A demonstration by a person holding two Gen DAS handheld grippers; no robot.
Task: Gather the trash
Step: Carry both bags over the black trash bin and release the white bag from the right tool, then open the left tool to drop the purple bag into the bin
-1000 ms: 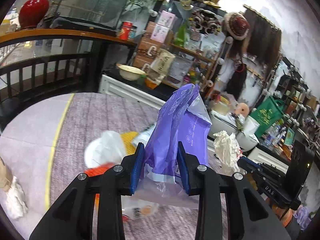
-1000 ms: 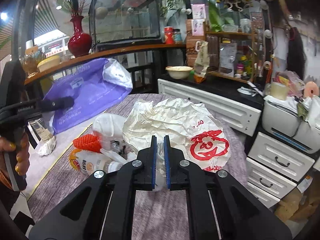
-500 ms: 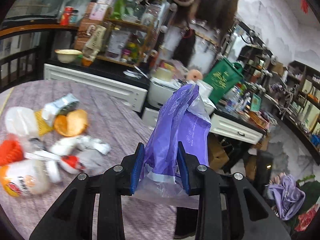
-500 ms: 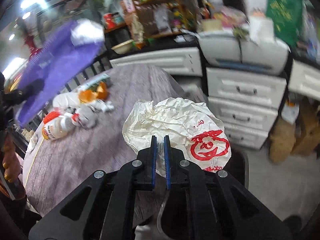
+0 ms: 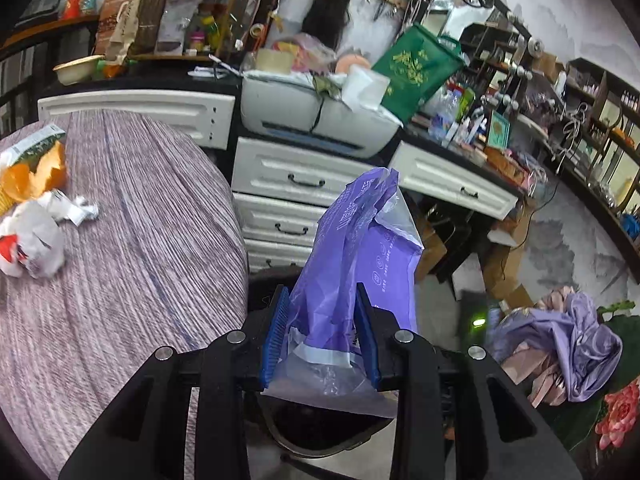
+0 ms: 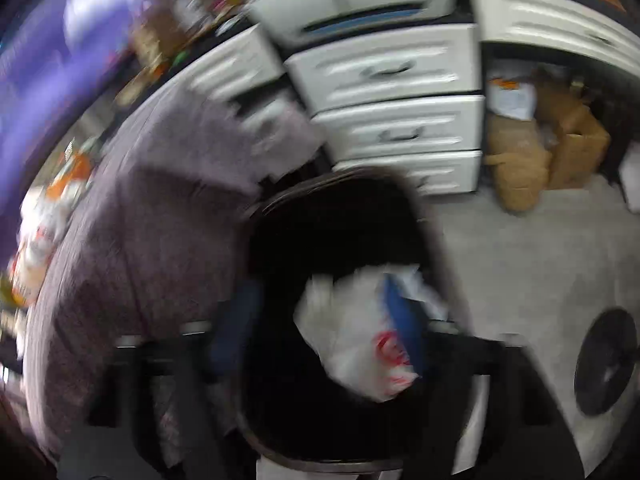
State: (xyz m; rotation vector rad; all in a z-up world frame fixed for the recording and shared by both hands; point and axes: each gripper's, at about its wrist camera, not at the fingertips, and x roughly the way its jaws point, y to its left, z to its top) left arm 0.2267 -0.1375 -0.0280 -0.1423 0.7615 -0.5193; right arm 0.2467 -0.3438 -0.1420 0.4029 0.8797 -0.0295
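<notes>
- Two hand-held grippers past the table (image 5: 120, 240) edge, above a dark bin (image 6: 320, 240).
- Right hand-held gripper (image 6: 320, 332): jaws just opened wide; crumpled white wrapper (image 6: 352, 344) loose between them, bin directly below.
- Left hand-held gripper (image 5: 320, 332): clamped on purple bag (image 5: 352, 256), upright, bin (image 5: 320, 432) beneath.

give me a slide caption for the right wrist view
Right gripper, fingers just opened, releases crumpled white bag over the dark bin beside the table.
</notes>
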